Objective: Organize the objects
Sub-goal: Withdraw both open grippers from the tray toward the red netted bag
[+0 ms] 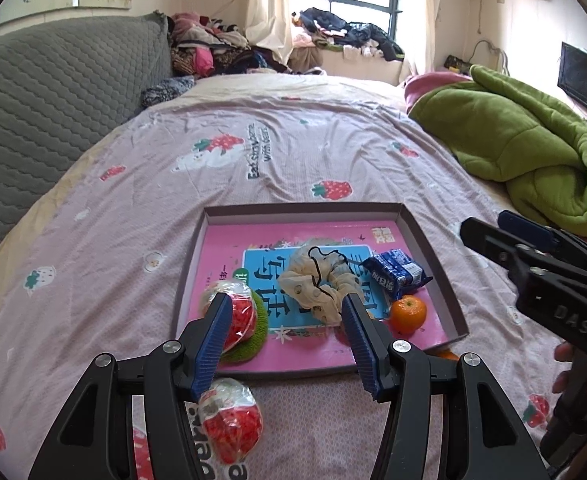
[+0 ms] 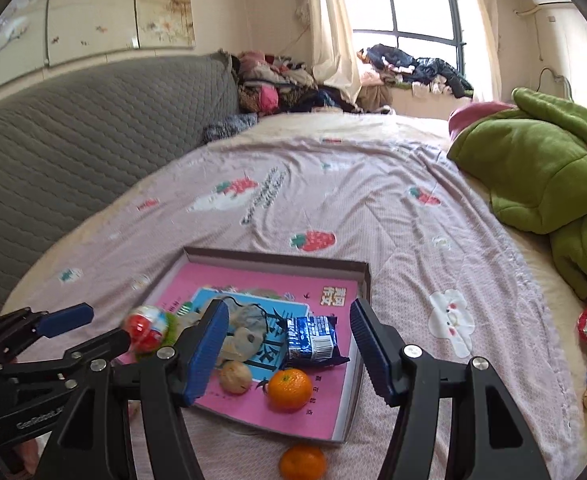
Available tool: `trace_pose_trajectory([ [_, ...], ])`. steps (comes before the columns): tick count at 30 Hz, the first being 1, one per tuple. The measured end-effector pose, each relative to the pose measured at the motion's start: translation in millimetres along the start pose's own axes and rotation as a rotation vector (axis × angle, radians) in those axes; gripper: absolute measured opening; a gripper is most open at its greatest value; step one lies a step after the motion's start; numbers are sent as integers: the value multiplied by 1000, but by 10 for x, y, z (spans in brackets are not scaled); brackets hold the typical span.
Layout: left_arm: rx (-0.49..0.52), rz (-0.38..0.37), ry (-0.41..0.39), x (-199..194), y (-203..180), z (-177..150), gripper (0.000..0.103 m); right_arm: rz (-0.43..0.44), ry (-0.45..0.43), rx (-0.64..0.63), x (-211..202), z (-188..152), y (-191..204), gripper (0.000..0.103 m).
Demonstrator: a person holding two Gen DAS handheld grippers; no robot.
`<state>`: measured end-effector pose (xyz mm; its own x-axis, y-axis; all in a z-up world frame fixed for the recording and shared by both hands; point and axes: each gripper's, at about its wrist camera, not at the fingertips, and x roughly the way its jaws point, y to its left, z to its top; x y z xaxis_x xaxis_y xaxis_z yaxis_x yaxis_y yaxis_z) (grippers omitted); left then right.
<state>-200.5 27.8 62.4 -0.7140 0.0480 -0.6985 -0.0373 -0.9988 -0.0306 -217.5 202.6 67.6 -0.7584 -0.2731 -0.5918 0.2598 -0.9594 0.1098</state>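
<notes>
Here, view by view:
Left gripper: fingers spread, grasping nothing, above the tray's near edge.
Right gripper: spread, empty, over the tray.
Left view only: wrapped red snack on the bedspread.
Right view only: second orange outside the tray.

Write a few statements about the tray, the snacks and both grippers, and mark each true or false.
1. An orange sits inside the tray. True.
2. The right gripper is clamped on the blue snack packet. False: its jaws are open and empty above the tray.
3. A second orange lies on the bedsheet outside the tray. True.
4. The left gripper holds the scrunchie. False: its jaws are open, and the scrunchie lies in the tray.
5. The green blanket covers the tray. False: it is bunched at the right, apart from the tray.
</notes>
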Motion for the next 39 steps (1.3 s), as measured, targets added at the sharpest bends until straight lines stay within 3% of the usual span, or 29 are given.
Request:
trace_pose_trajectory([
  [14, -11, 17, -70, -505, 144, -180, 59, 19, -120, 10, -693, -98, 221, 66],
  [39, 5, 27, -113, -838, 106, -428, 59, -3, -138, -50, -1002, -365, 377, 67],
])
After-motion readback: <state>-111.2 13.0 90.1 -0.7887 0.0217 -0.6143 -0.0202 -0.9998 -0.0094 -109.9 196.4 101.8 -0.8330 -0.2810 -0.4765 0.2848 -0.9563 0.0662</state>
